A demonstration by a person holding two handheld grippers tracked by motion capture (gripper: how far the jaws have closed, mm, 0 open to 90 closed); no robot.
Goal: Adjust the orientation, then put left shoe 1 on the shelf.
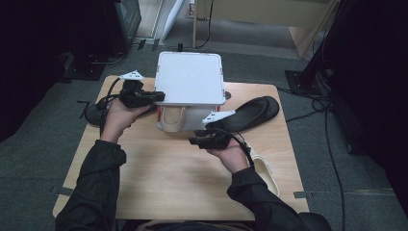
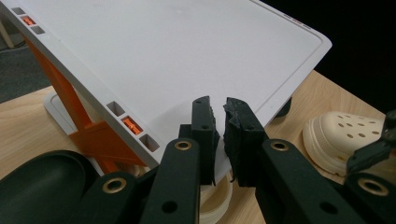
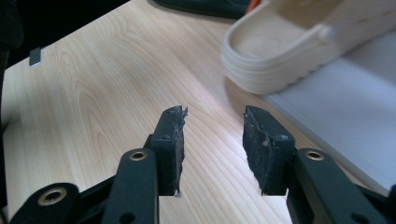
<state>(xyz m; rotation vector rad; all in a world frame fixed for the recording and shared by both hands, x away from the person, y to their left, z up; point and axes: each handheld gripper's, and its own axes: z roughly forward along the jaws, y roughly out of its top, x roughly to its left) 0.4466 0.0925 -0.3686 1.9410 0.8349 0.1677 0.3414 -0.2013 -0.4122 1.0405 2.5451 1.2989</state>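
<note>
A white box [image 1: 190, 79] stands at the back middle of the table, its lid [image 2: 177, 60] tilted up on orange struts [image 2: 93, 140]. A cream clog [image 1: 172, 119] sits in its open front, also in the right gripper view [image 3: 289, 51]. My left gripper [image 1: 161, 96] is at the lid's left edge. In its own view the left gripper [image 2: 220, 135] covers the lid's near corner, jaws almost together with nothing seen between them. My right gripper [image 1: 192, 141] is over the table just before the box. Its jaws [image 3: 212, 140] stand open and empty.
A black slipper [image 1: 252, 114] lies right of the box and another [image 1: 96, 113] at the table's left edge. A second cream clog [image 1: 267, 173] lies by my right forearm. The box's white front flap [image 3: 345, 121] lies flat on the table. Cables run across the floor at the right.
</note>
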